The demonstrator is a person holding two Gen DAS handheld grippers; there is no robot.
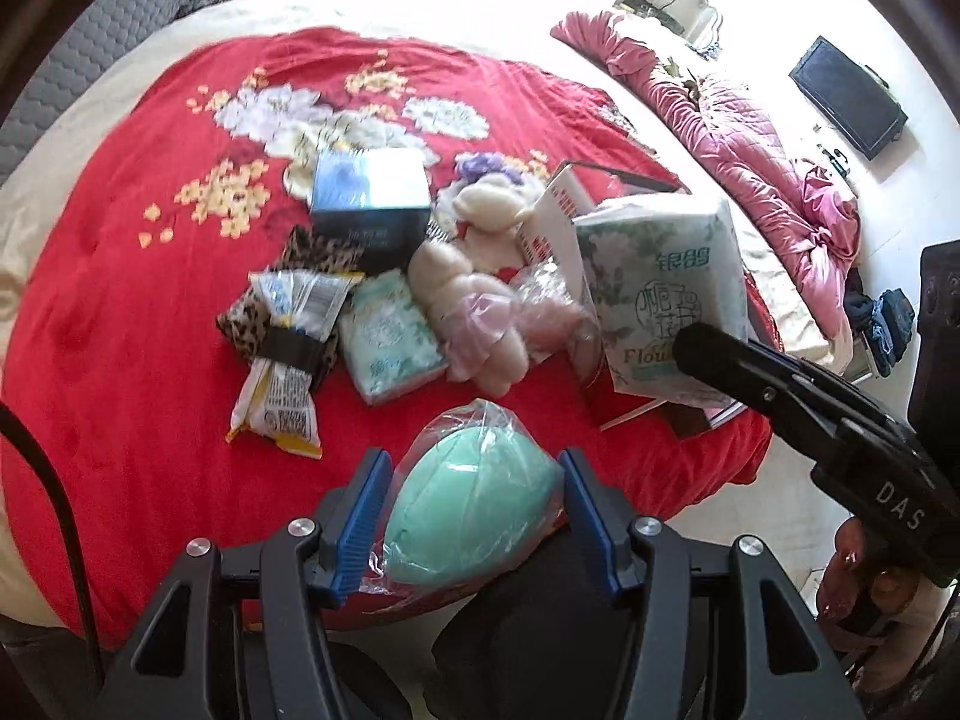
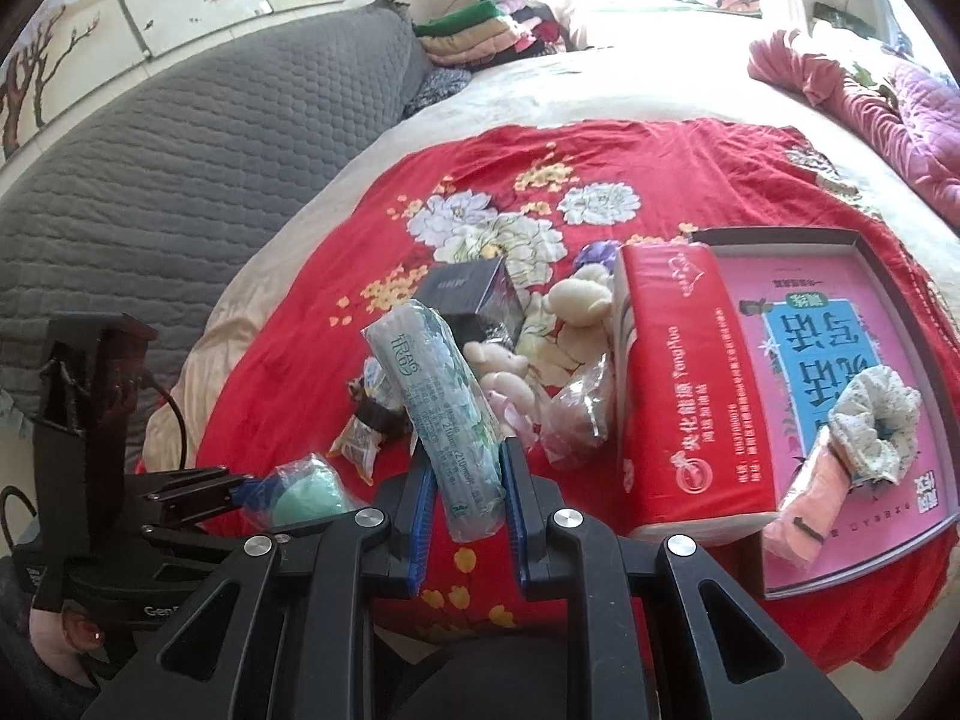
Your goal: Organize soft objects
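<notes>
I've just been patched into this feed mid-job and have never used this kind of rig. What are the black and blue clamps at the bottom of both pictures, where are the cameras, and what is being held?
There is no robot arm. A person holds a two-finger clamp in each hand, and a fisheye camera on each looks out along its blue-padded fingers.

In the left camera's picture, the left gripper is closed on a mint-green sponge in a clear plastic bag. In the right camera's picture, the right gripper pinches a green floral pack of tissues by its end.

Below is a bed with a red flowered blanket. On it lie cream plush dolls, a dark box, a yellow snack packet, a red tissue pack and a pink-lined tray holding a frilly scrunchie.
</notes>
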